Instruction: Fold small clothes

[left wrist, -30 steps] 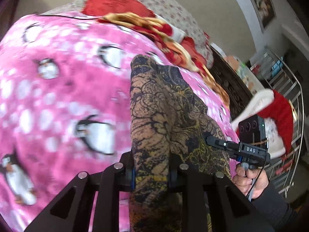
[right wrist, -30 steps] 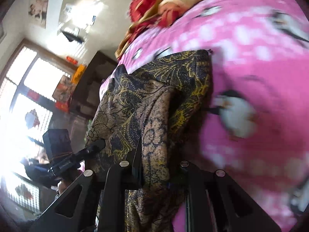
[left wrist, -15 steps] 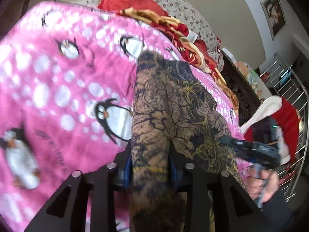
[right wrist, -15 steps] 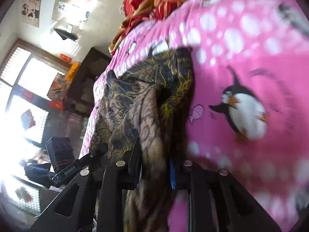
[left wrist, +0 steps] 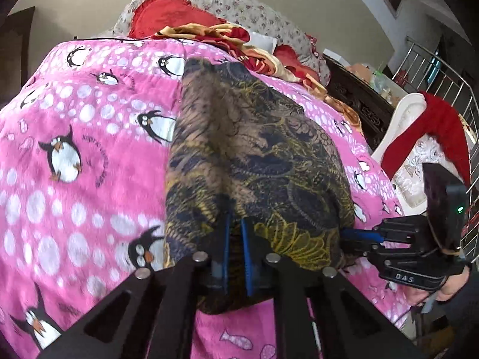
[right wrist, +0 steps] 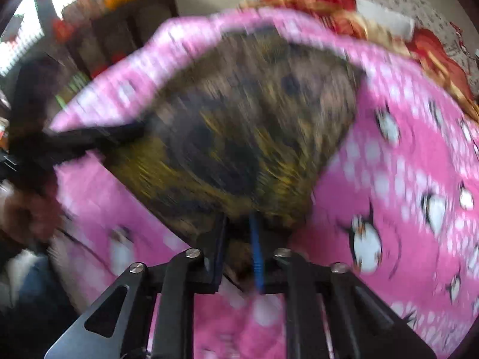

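Blanket (left wrist: 74, 179) in pink with penguins covers the bed, and the dark patterned cloth (left wrist: 254, 155) lies on it a bit right of the middle. The left gripper (left wrist: 235, 233) is pinched tight on the cloth's near edge. Further right, the right gripper (left wrist: 347, 234) is clamped on the near right corner, with a hand (left wrist: 449, 290) holding it. The right wrist view is really blurry.

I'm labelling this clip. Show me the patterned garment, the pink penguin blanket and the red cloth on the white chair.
patterned garment (left wrist: 254, 149), left wrist view, middle of its upper face.
pink penguin blanket (left wrist: 89, 137), left wrist view, bare part left of garment.
red cloth (left wrist: 431, 131), left wrist view, draped middle.
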Action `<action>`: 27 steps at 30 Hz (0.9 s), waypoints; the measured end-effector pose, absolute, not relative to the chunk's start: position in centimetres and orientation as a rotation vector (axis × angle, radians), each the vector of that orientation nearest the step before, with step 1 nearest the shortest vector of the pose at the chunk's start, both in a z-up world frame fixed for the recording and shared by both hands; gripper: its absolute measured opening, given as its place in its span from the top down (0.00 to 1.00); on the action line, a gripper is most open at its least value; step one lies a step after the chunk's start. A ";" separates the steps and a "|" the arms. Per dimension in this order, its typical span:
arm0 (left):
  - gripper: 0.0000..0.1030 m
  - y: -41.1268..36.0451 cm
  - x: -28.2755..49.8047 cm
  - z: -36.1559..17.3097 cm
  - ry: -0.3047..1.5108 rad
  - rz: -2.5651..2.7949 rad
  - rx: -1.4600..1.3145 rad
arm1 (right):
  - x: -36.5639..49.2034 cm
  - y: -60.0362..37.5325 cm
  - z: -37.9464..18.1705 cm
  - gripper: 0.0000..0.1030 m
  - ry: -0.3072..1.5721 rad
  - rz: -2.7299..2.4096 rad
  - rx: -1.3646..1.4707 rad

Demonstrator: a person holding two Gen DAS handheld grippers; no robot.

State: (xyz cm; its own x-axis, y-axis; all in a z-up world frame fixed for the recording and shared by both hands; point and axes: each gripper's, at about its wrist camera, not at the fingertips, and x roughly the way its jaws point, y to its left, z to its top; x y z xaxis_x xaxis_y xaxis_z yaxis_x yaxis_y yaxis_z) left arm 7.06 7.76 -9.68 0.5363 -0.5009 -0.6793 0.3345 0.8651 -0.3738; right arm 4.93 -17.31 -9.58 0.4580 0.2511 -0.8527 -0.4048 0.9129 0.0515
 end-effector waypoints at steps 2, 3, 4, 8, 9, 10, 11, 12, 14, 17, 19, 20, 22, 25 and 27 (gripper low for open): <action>0.92 7.1 6.8 -9.7 0.883 -0.505 -0.220 | 4.6 -18.3 -9.8 1.00 0.992 0.421 -0.157; 0.92 6.7 6.8 -9.9 0.890 -0.507 -0.220 | 4.8 -18.7 -9.7 1.00 1.008 0.415 -0.139; 0.92 6.4 6.8 -10.1 0.896 -0.509 -0.219 | 5.0 -19.0 -9.6 1.00 1.019 0.421 -0.139; 0.92 7.0 7.6 -8.5 0.897 -0.506 -0.225 | 5.6 -18.9 -9.2 1.00 1.053 0.452 -0.133; 0.92 7.5 7.9 -7.4 0.873 -0.501 -0.213 | 5.4 -18.9 -8.7 1.00 1.057 0.465 -0.137; 0.92 7.7 8.3 -6.3 0.850 -0.498 -0.208 | 5.6 -18.8 -7.6 1.00 1.060 0.475 -0.124; 0.92 7.9 9.2 -5.0 0.819 -0.501 -0.209 | 6.1 -19.1 -6.4 1.00 1.037 0.466 -0.099; 0.90 7.9 10.2 -4.2 0.805 -0.498 -0.209 | 6.4 -19.2 -5.4 1.00 1.000 0.448 -0.077; 0.82 7.2 13.1 -3.1 0.785 -0.453 -0.204 | 7.9 -19.8 -3.0 1.00 0.917 0.386 -0.034; 0.80 6.1 17.7 -4.7 0.849 -0.377 -0.248 | 11.8 -19.3 -1.5 1.00 0.867 0.214 0.053; 0.80 5.3 20.1 -6.5 0.889 -0.335 -0.263 | 13.8 -18.1 -2.1 1.00 0.873 0.156 0.092; 0.79 4.9 20.7 -7.4 0.903 -0.310 -0.267 | 14.8 -17.7 -3.0 1.00 0.891 0.114 0.133; 0.77 4.8 20.9 -9.1 0.921 -0.285 -0.265 | 16.6 -17.1 -5.3 1.00 0.947 0.063 0.192; 0.77 5.5 20.2 -10.1 0.885 -0.286 -0.325 | 16.5 -17.5 -9.4 1.00 0.897 0.034 0.198; 0.77 5.2 20.4 -9.7 0.911 -0.285 -0.283 | 15.1 -16.6 -9.7 1.00 0.813 0.037 0.115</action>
